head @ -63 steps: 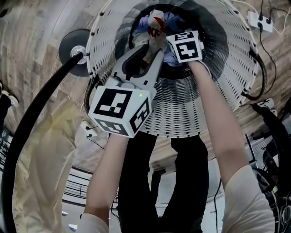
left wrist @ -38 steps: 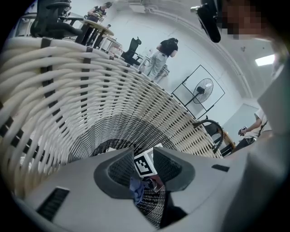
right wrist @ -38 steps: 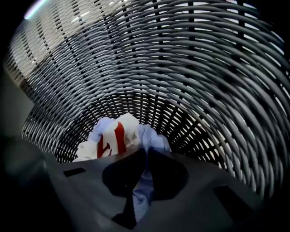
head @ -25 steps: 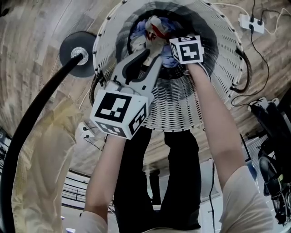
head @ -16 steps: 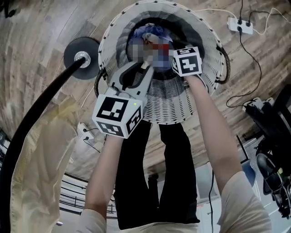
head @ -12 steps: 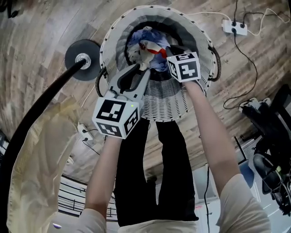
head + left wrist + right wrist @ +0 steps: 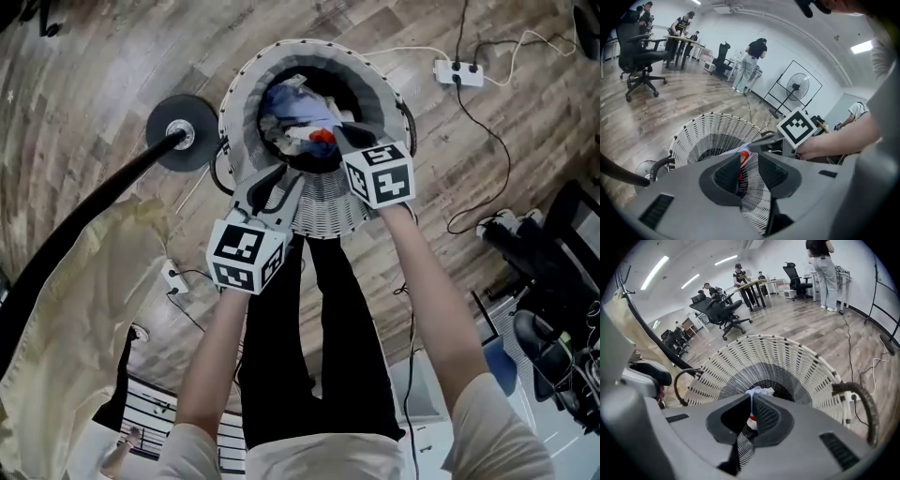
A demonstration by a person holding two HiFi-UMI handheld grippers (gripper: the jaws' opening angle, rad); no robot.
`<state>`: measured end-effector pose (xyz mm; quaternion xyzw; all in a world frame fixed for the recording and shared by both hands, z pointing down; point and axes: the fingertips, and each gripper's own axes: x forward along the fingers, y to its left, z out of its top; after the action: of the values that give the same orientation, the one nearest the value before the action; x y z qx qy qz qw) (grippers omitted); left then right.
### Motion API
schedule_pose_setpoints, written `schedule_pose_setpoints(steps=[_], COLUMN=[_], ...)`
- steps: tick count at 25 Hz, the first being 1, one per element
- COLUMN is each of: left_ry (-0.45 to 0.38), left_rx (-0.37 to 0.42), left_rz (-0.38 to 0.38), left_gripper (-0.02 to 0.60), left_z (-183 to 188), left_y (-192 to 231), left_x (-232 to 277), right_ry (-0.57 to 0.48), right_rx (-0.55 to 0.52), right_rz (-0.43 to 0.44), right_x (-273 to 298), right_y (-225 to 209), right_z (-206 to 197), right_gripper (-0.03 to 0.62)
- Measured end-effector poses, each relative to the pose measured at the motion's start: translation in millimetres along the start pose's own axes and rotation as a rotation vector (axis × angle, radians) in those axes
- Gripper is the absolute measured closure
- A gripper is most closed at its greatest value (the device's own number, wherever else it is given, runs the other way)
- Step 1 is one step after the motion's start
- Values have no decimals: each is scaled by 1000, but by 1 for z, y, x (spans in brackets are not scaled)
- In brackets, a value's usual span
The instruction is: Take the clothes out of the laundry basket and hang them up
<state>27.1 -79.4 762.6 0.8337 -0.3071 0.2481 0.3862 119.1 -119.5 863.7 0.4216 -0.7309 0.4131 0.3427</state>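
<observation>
The white woven laundry basket (image 7: 234, 103) stands on the wood floor in the head view, with blue, white and red clothes piled inside. My right gripper (image 7: 330, 142) is over the basket's mouth, shut on a white garment with a red patch (image 7: 317, 138). In the right gripper view the white cloth (image 7: 759, 391) is pinched at the tips of the right gripper (image 7: 751, 400), above the basket (image 7: 787, 357). My left gripper (image 7: 279, 178) hangs beside the near rim, open. Through the left gripper (image 7: 749, 158) I see the basket wall (image 7: 708, 126) and the red patch (image 7: 744, 152).
A black stand with a round base (image 7: 183, 136) and a long pole stands left of the basket, with a beige cloth (image 7: 75, 309) hanging from it. A power strip (image 7: 459, 73) and cables lie at the right. Office chairs (image 7: 722, 310), desks and people fill the room behind.
Both grippers have risen out of the basket, and the basket looks smaller and farther below. The right gripper has lifted the white and red garment up with it.
</observation>
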Motion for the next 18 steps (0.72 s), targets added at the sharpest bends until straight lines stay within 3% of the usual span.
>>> schedule_pose_setpoints(steps=[18], left_ry=[-33], left_rx=[11], left_rz=[65], left_gripper=[462], left_z=[25], left_y=[-80], left_x=[-70], right_ry=[-156], right_rx=[-106], right_rz=[125], right_x=[-173], right_y=[81], right_z=[64], right_gripper=[577])
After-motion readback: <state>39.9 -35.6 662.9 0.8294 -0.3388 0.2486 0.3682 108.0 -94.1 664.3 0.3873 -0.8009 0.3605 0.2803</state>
